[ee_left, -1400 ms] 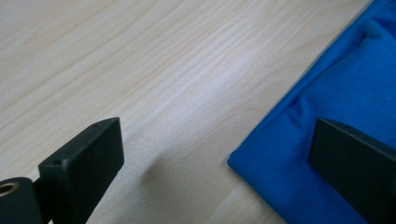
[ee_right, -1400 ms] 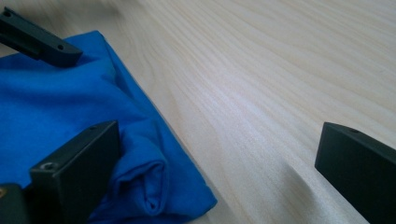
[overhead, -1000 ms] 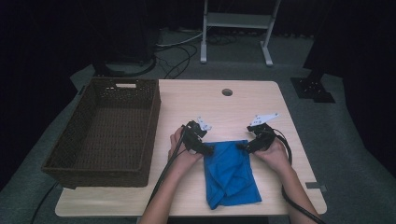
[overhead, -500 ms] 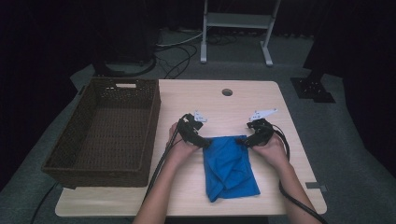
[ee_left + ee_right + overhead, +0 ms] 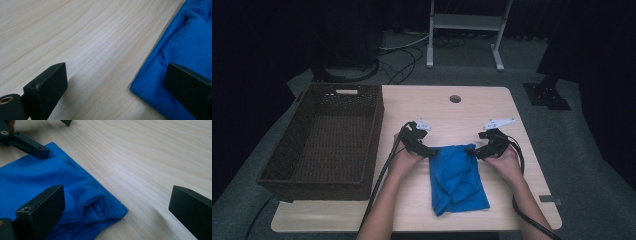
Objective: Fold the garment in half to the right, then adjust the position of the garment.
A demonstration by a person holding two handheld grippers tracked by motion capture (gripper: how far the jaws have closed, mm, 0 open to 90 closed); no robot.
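Note:
A folded blue cloth (image 5: 457,177) lies on the wooden table (image 5: 447,117), near its front edge. My left gripper (image 5: 426,150) rests at the cloth's far left corner and my right gripper (image 5: 476,152) at its far right corner. In the left gripper view the jaws stand wide open (image 5: 117,87); the cloth's corner (image 5: 185,50) lies between them, with the right jaw over the fabric. In the right gripper view the gripper (image 5: 117,210) is also open, astride the cloth's rolled corner (image 5: 100,207). One black jaw of the left gripper (image 5: 27,143) rests on the cloth's far edge.
A large dark wicker basket (image 5: 327,135) stands on the table's left side, empty. A round cable hole (image 5: 455,98) sits near the far edge. Cables trail from both grippers toward the front. A metal stand (image 5: 464,22) is on the floor behind.
Both hands and the cloth's far edge have shifted slightly away from the person. The cloth stays folded.

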